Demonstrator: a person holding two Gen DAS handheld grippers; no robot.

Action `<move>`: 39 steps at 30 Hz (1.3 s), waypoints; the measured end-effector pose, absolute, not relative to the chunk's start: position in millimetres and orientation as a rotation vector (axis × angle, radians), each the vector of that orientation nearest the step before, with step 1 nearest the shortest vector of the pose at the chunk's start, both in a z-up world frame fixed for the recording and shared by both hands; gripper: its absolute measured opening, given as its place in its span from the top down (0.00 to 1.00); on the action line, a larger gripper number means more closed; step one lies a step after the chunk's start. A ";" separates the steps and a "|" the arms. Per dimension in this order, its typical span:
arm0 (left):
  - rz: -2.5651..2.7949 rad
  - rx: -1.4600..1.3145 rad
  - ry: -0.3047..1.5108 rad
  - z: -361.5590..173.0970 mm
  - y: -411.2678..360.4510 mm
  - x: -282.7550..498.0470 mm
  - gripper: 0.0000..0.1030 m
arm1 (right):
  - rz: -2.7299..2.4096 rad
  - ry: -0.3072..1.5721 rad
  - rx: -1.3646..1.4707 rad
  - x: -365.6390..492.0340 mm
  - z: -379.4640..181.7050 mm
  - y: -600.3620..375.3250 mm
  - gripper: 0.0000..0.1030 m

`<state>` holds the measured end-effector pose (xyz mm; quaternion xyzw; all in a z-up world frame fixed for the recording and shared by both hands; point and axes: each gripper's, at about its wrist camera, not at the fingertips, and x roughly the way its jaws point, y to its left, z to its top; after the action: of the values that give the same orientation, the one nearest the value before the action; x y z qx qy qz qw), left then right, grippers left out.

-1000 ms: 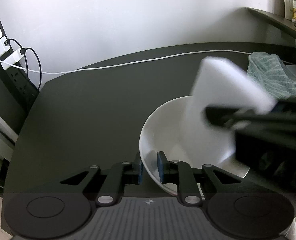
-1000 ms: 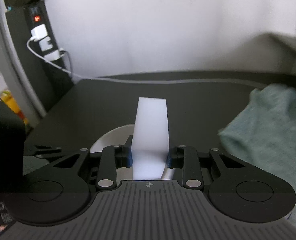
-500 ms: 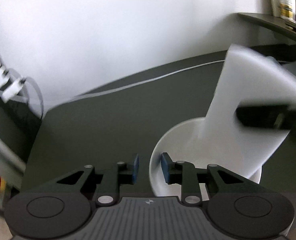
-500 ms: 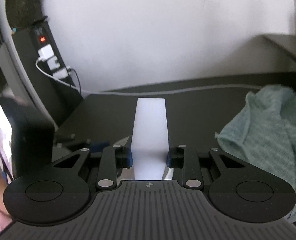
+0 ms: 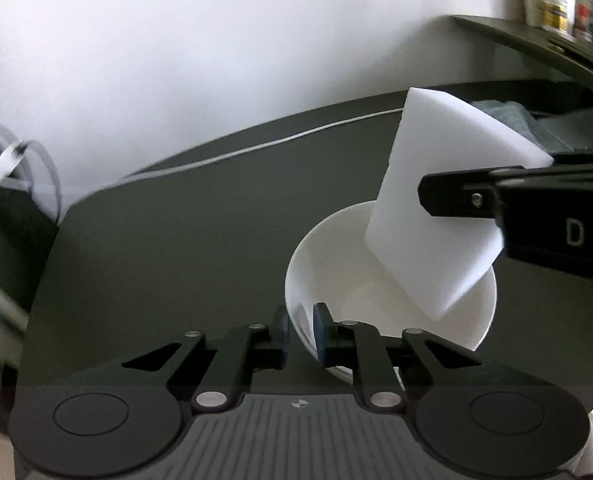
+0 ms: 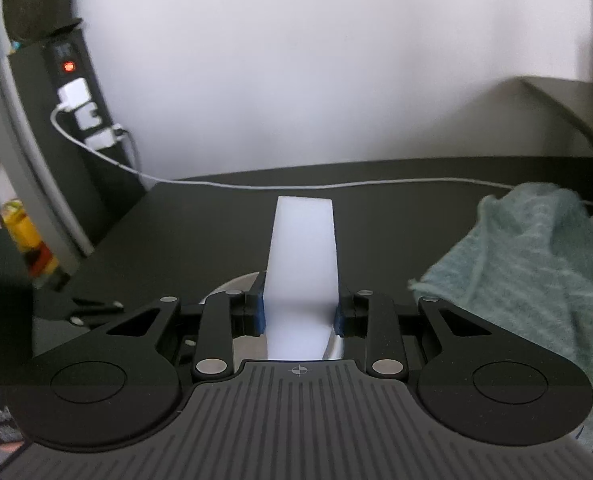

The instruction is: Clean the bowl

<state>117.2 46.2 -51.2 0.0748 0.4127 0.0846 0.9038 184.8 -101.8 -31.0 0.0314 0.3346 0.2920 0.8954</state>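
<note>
Left wrist: pinching the near rim of the bowl [image 5: 320,280] with the left gripper [image 5: 299,334], steadying it on the dark surface [image 5: 156,260]. Clamping the sponge [image 5: 428,216] in the right gripper [image 6: 298,316], poised over the bowl with its lower corner dipping inside, contact unclear. Wiping step seemingly under way; next, likely pressing the sponge down and sweeping round the wall, bracing the rim.

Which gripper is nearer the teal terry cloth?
Right. The right gripper, clamping the white sponge, sits beside the cloth; the left gripper pinches the white bowl's far rim.
</note>
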 end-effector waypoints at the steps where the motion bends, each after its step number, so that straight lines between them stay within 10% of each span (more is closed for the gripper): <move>1: 0.184 0.143 0.851 -51.6 46.3 115.7 0.86 | 0.620 0.706 0.060 182.8 -33.4 -98.3 0.70; 39: 0.213 0.229 0.828 -52.0 39.3 117.0 0.71 | 0.633 0.666 0.198 170.9 -16.0 -119.6 0.70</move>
<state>117.0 39.3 -52.0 0.1107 0.4005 0.1030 0.9037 170.9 -119.6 -16.0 0.0952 0.3211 0.3049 0.8916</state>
